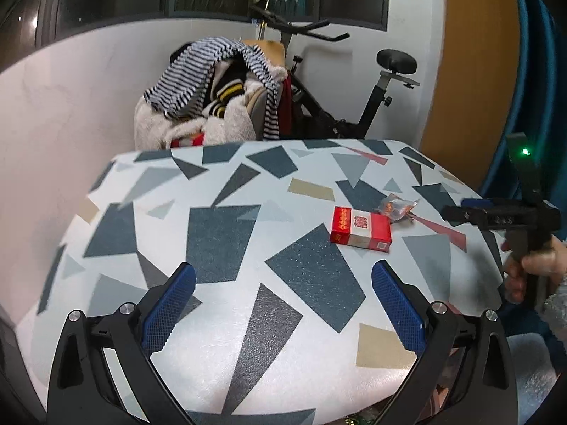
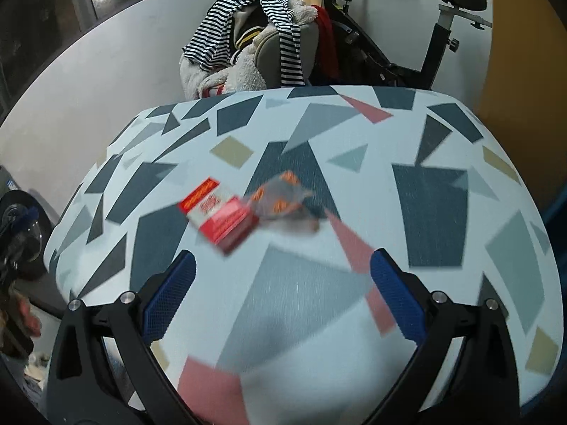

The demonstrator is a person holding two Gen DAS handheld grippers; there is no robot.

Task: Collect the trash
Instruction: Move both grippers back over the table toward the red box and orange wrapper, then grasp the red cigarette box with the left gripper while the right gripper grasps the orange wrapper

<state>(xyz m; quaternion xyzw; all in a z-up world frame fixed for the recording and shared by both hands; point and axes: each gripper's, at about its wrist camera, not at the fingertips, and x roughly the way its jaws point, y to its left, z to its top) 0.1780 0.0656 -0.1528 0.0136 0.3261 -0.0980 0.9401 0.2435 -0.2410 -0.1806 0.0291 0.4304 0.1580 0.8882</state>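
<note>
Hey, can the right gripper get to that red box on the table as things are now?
Probably yes. The right gripper is open and empty, and the red box lies just ahead of its fingers on the table with nothing between. A crumpled wrapper touches the box's far side, not the approach.

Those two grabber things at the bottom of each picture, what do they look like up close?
Both match. The left gripper and right gripper each have black plastic arms shaped like open triangular frames, joined by round silver bolts. The fingers carry blue pads with a fine cross-hatched grip texture. Seen from the left view, the right gripper has a black handle, a small green light, and a bare hand around it.
</note>
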